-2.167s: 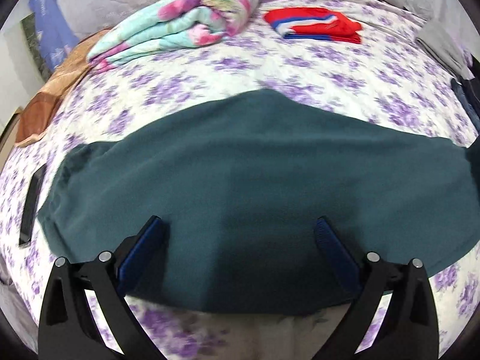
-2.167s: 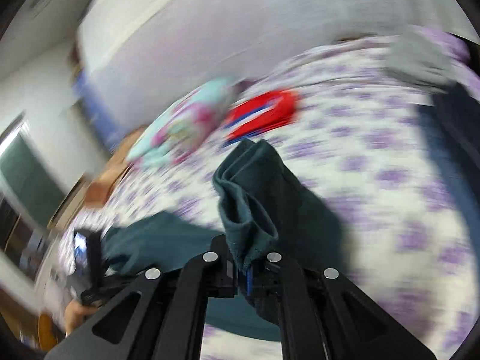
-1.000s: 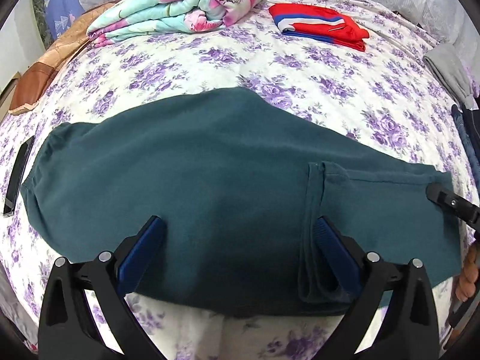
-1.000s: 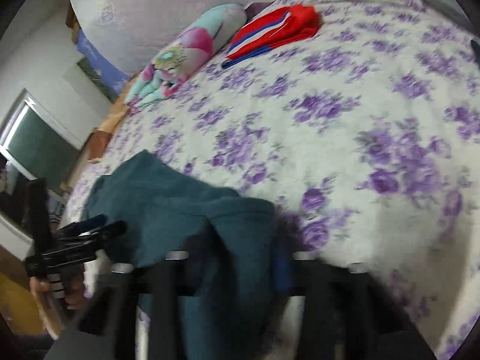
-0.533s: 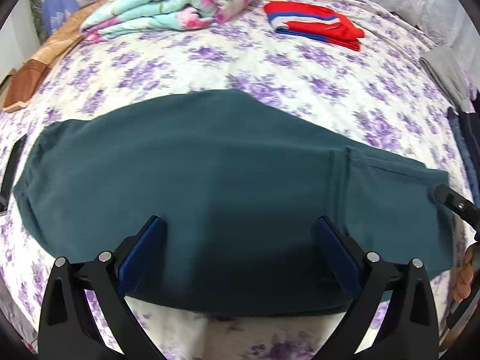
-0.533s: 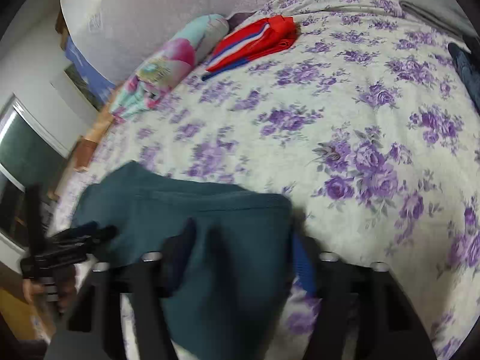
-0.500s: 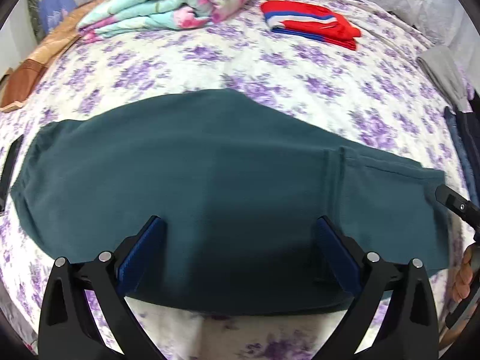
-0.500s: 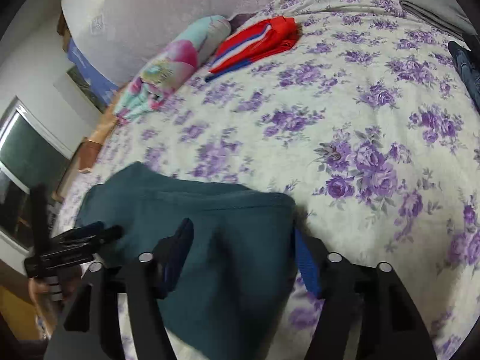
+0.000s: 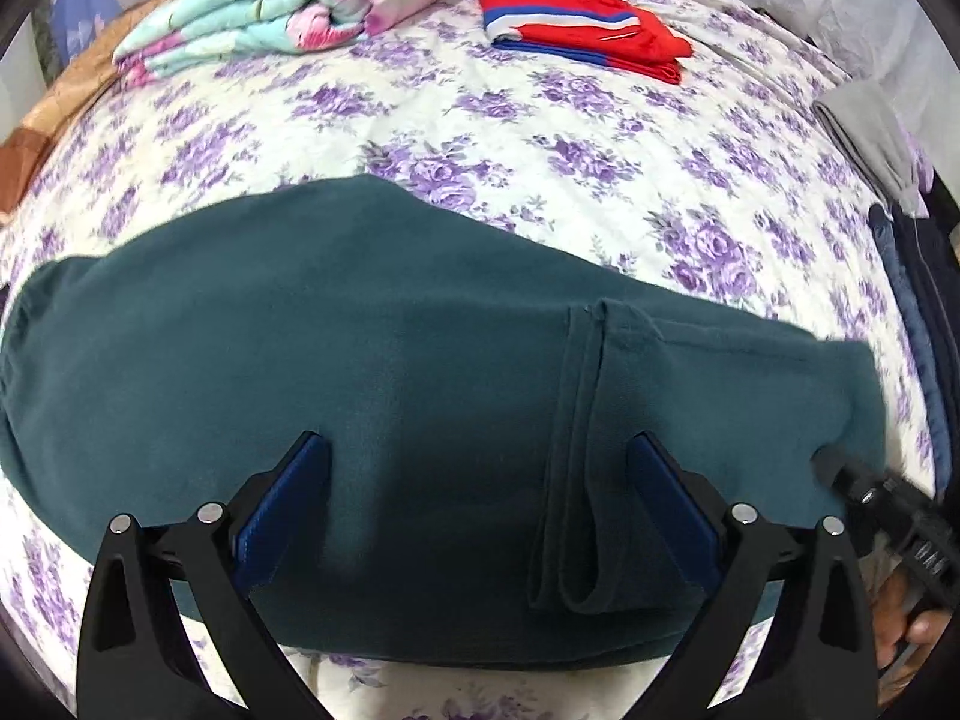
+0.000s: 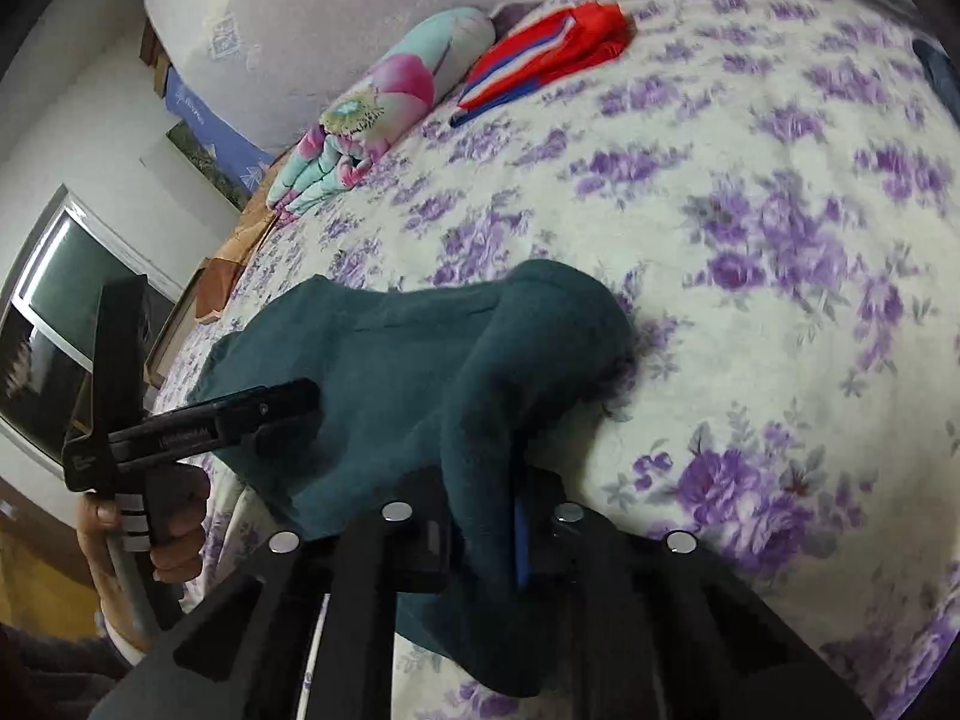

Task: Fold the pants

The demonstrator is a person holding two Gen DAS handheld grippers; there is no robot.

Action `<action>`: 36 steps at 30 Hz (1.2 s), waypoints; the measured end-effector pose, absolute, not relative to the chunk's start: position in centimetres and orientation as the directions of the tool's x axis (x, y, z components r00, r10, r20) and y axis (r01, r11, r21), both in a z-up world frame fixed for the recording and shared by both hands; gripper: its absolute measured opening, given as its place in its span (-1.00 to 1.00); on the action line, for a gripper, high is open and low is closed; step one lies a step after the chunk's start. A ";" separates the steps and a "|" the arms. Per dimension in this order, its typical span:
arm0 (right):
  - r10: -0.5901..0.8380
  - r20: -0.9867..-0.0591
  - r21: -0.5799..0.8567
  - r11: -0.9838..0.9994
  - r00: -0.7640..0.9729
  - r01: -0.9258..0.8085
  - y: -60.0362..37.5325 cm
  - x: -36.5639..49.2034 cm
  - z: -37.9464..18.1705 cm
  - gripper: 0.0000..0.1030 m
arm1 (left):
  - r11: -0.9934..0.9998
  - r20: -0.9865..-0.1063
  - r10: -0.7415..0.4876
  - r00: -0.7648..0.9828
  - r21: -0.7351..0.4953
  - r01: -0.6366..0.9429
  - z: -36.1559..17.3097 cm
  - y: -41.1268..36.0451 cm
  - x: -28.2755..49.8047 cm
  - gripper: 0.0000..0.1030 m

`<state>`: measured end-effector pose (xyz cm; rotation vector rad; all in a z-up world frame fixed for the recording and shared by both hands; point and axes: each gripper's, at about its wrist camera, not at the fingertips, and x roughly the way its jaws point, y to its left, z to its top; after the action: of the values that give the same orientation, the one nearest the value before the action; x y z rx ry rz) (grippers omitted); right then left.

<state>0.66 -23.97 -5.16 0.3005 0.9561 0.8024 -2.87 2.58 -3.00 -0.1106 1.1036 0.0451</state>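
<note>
Pants (image 9: 384, 372), teal, flat across the flowered bed (image 9: 540, 138), leg end already folded over; right gripper (image 10: 480, 534), spread half a second ago, now pinches that folded end for the next fold; left gripper (image 9: 474, 504) spread, empty above the middle

Soft even indoor light, strong fisheye bending, right view motion-blurred.

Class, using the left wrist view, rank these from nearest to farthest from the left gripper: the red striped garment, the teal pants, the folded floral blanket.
1. Teal pants: directly beneath the open left gripper.
2. Folded floral blanket: far across the bed, upper left.
3. Red striped garment: far across the bed, upper right.

Blanket and garment are too close to call.
</note>
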 end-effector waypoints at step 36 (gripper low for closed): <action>0.327 -0.656 0.237 0.945 0.680 -0.225 -33.4 3.7 -2.4 0.63 | 0.963 -0.891 -0.253 0.377 -0.267 0.015 -2.7 -5.7 1.9 0.29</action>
<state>3.68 -33.43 -2.41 0.1412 0.7622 0.3109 1.87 -5.66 -2.74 -0.2290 1.1747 -0.1737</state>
